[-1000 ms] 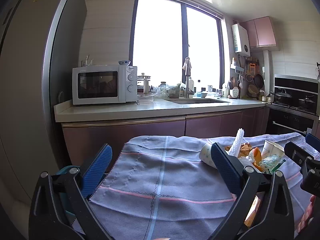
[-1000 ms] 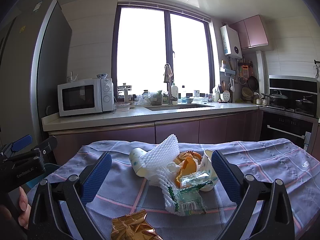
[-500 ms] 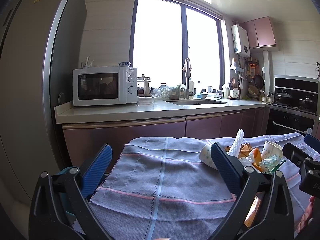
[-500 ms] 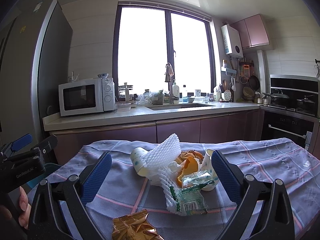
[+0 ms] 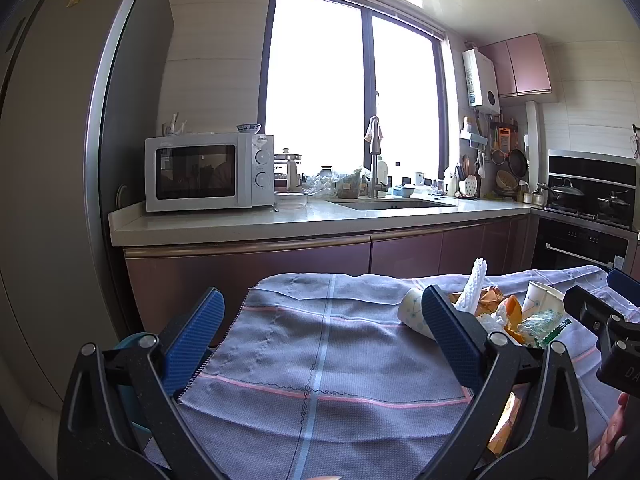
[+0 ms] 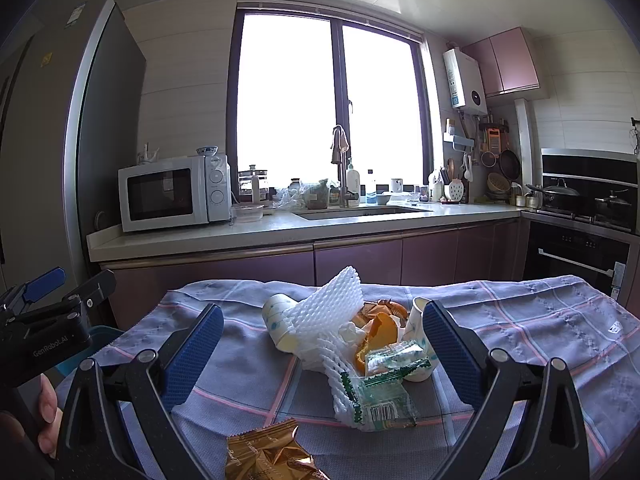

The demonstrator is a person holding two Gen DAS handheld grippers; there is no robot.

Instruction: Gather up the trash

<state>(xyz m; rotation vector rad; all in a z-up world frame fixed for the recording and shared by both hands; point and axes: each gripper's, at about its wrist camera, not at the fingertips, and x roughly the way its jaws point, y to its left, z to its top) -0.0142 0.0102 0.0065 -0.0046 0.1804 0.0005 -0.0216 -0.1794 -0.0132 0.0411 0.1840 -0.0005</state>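
Observation:
A pile of trash lies on the checked tablecloth [image 6: 520, 320]: a white foam fruit net [image 6: 328, 308], a tipped paper cup [image 6: 276, 322], orange peel [image 6: 380, 328], a second paper cup [image 6: 416, 320], green-and-clear wrappers [image 6: 380, 392] and a gold snack wrapper [image 6: 264, 456]. My right gripper [image 6: 320, 352] is open, its jaws either side of the pile. My left gripper [image 5: 320, 332] is open and empty over bare cloth [image 5: 320, 344], left of the pile [image 5: 492, 308]. The tipped cup [image 5: 412, 312] shows just past its right finger.
A kitchen counter [image 6: 280, 232] with a microwave [image 6: 172, 196] and sink [image 6: 360, 212] runs behind the table. A fridge [image 5: 48, 160] stands at left, an oven and stove [image 6: 580, 216] at right. A blue bin [image 5: 128, 344] sits below the table's left edge.
Both views have shifted very slightly; the grippers stay open and the trash has not moved.

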